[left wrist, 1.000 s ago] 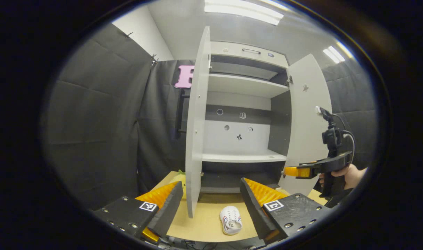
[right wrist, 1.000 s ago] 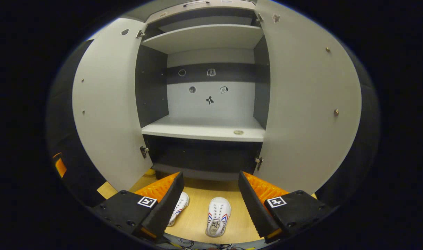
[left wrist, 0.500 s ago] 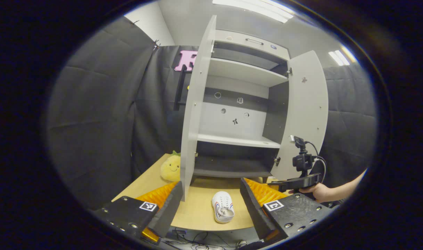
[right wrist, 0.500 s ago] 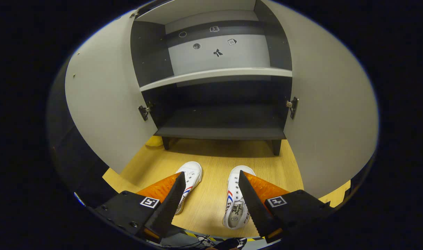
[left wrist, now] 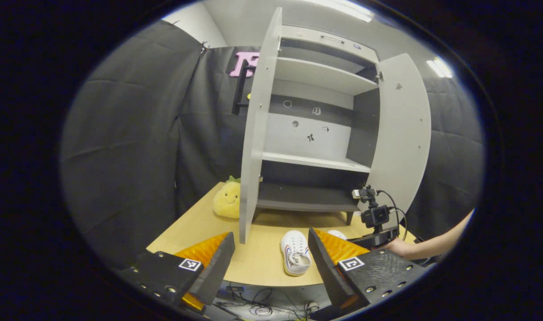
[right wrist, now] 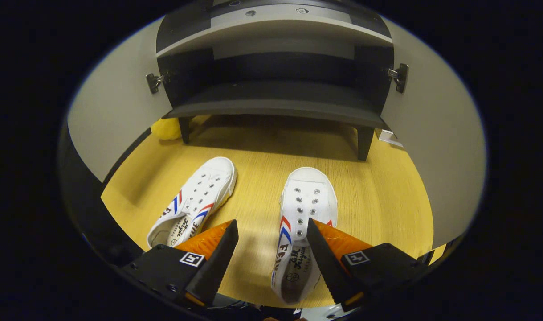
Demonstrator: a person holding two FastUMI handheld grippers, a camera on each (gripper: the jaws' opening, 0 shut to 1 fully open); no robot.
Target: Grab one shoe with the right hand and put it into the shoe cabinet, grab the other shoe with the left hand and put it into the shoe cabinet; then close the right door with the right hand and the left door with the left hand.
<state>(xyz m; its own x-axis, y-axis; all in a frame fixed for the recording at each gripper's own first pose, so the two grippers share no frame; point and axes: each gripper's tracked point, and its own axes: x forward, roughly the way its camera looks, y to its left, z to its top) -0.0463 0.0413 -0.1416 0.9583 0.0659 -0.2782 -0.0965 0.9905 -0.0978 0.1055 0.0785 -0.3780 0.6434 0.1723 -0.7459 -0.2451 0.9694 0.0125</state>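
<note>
White canvas shoes (right wrist: 304, 214), wood-grain tabletop (right wrist: 387, 191), right tongs (right wrist: 271, 249) spread wide

Yellow plush toy (left wrist: 227, 201) on wooden table (left wrist: 262, 267)

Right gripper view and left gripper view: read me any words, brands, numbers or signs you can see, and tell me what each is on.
Nothing can be quoted with certainty.
Right shoe: dark print along its side and on the insole, too warped and partly hidden to read.
Left shoe: dark print on its side, too blurred to read.
Stickers on the shoe cabinet back panel: too small to read.
Right gripper: square coded marker, no words.
</note>
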